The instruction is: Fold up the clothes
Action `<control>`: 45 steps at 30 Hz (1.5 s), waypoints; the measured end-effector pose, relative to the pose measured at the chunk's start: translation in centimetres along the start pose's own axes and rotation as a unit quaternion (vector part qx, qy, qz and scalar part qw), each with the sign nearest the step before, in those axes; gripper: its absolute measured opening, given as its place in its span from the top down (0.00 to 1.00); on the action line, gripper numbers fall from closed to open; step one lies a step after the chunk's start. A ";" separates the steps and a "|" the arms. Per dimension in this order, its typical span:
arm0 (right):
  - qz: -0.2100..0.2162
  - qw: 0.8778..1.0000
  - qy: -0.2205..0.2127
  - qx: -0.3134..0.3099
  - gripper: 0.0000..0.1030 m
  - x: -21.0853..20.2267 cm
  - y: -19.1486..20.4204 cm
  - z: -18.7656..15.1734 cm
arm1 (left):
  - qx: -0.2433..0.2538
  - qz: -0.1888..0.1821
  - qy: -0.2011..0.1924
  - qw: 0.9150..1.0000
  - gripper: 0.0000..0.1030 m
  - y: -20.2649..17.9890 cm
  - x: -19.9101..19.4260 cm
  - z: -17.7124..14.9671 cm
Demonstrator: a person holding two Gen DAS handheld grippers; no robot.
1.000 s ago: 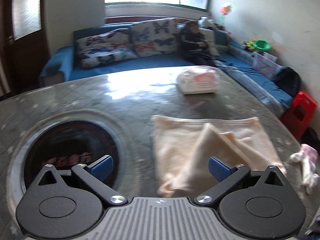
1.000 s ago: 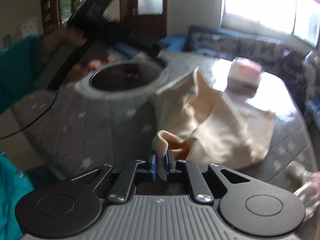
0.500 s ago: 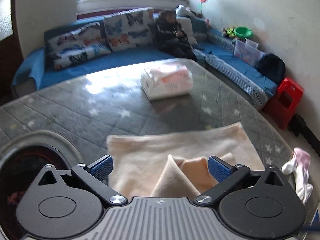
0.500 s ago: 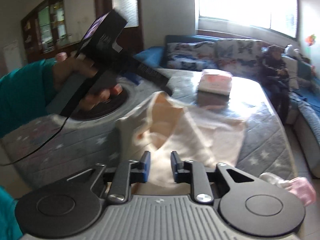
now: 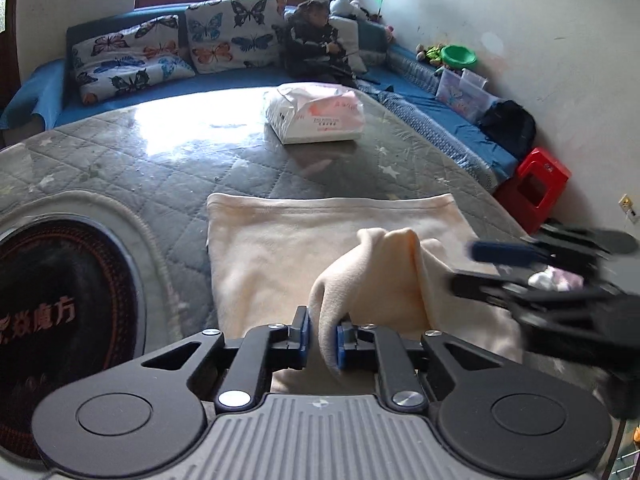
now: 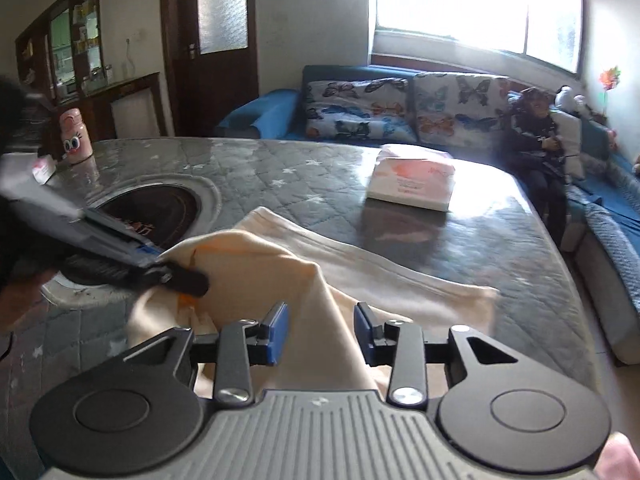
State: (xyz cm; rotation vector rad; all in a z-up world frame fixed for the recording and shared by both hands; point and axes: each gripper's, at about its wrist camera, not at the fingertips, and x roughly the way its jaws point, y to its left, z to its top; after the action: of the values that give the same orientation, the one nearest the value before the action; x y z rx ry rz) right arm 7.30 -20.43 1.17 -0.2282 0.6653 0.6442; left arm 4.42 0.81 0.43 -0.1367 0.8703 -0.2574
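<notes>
Left wrist: cream garment (image 5: 304,248) edge pinched

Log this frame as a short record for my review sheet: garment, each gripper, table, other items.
garment: cream garment, partly flat on the table, one fold raised
left gripper: jaws have just closed, pads pinching the raised fold
right gripper: jaws have just been opening, cloth between them but pads clear of it
table: grey quilted cover with stars, dark round inset at left
other items: tissue pack beyond the garment; pink bottle at the far edge
</notes>
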 end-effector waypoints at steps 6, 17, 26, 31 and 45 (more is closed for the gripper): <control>-0.003 0.999 0.012 -0.036 0.85 2.0 2.2 -0.4 | -0.013 -0.001 -0.011 1.000 0.87 0.9 -3.0 -2.3; -0.013 0.999 -0.004 -0.032 0.94 -7.6 4.2 -4.9 | -0.027 0.001 -0.003 1.000 0.87 2.9 -6.5 -7.0; -0.076 0.996 0.025 0.029 0.95 -12.7 1.4 -9.0 | -0.018 0.026 0.024 0.999 0.85 4.0 -7.6 -10.3; -0.049 0.999 -0.004 -0.004 0.75 -12.4 3.2 -7.7 | 0.019 0.014 -0.014 1.000 0.56 1.9 -8.7 -9.4; -0.026 1.000 0.017 0.000 0.59 -8.1 4.5 -8.5 | 0.117 0.002 -0.010 0.993 0.65 -2.2 -3.4 -9.2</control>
State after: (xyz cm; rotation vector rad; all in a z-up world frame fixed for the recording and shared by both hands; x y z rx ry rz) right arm -4.62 -24.14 -0.15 -0.2568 0.6887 0.5914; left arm -5.16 -0.47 -2.44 0.0802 0.8142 -0.3509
